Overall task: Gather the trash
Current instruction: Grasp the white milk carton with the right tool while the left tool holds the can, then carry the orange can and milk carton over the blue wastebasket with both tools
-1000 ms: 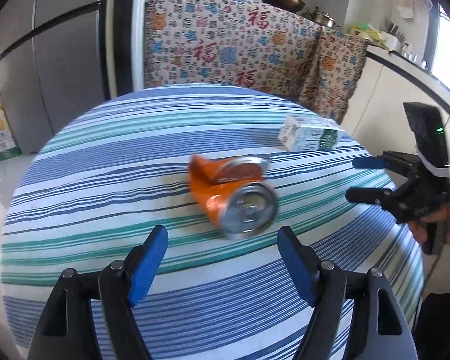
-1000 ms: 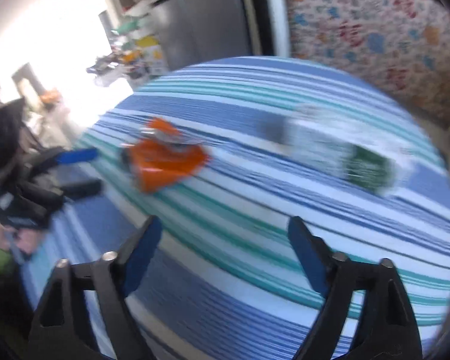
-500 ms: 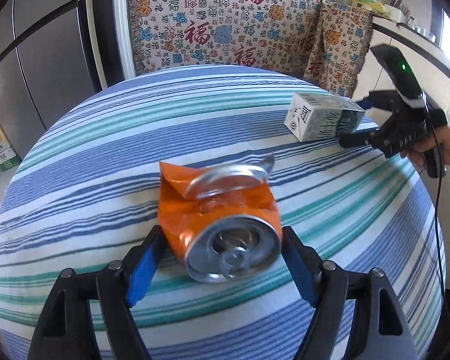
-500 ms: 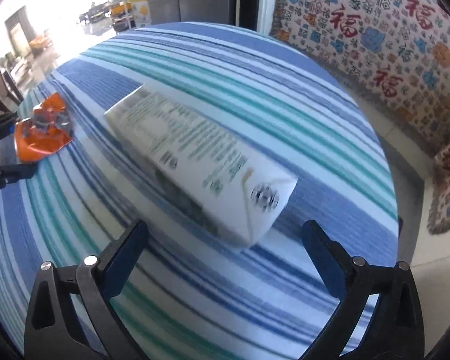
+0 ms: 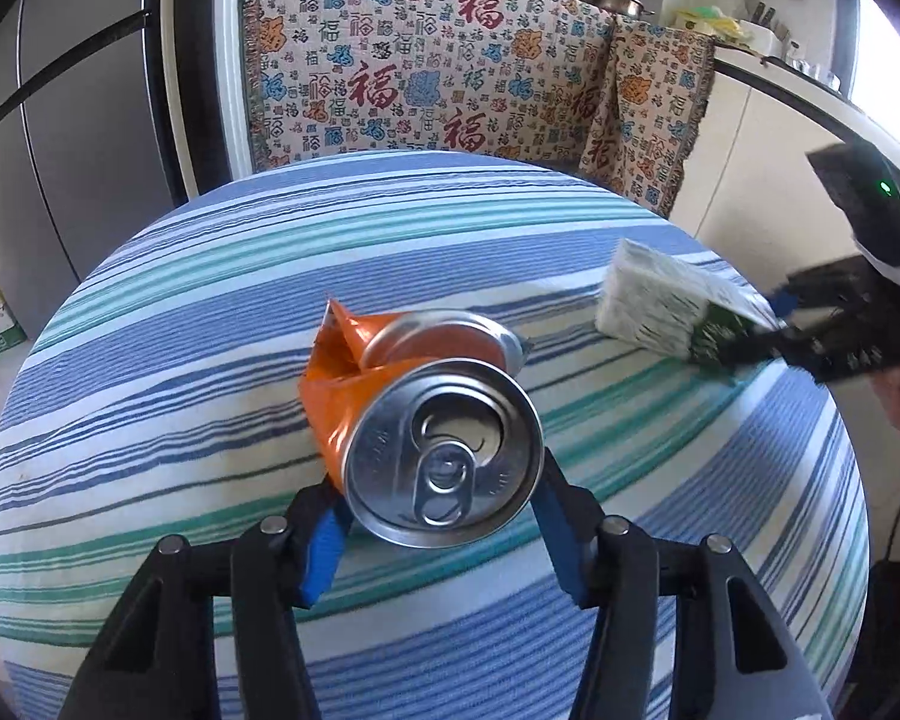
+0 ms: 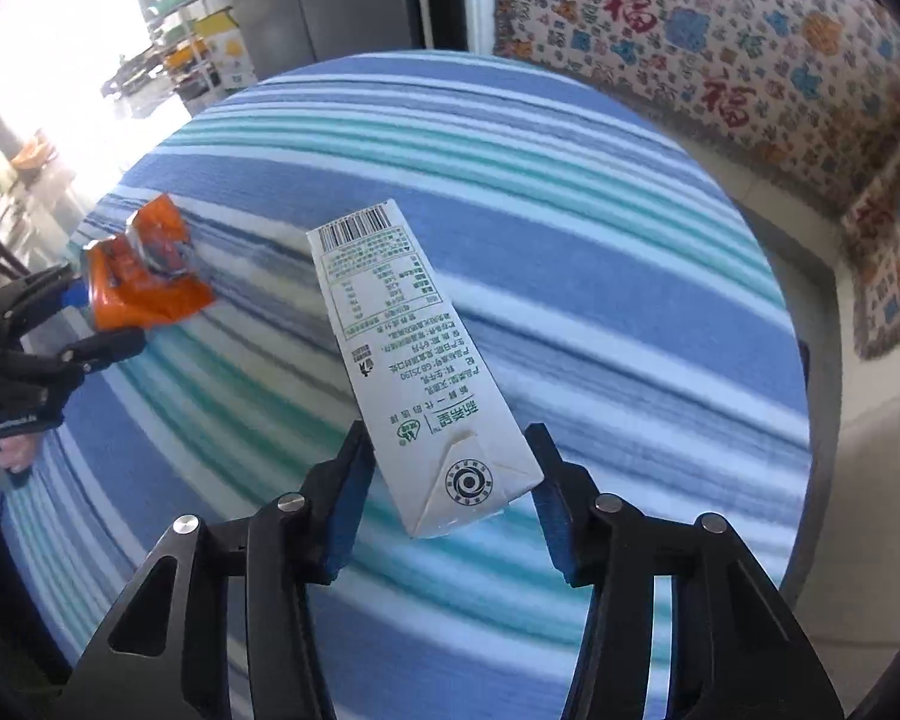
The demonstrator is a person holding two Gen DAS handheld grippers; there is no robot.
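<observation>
Left gripper (image 5: 441, 531): clenched on the crushed orange can (image 5: 426, 420).
Right gripper (image 6: 450, 501): closed around the milk carton (image 6: 414, 372).
Surroundings: striped tablecloth (image 5: 210, 312), patterned blanket (image 5: 438, 78) behind.

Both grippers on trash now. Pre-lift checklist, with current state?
1. Left gripper shut on crushed orange can: ok.
2. Right gripper shut on milk carton: ok.
3. Carton grip sits at its near end, the rest sticking out unsupported: not ok.
4. Can and carton apart: ok.
5. Both items off the striped tablecloth: cannot tell.
6. Trash bin in view: not ok.
</observation>
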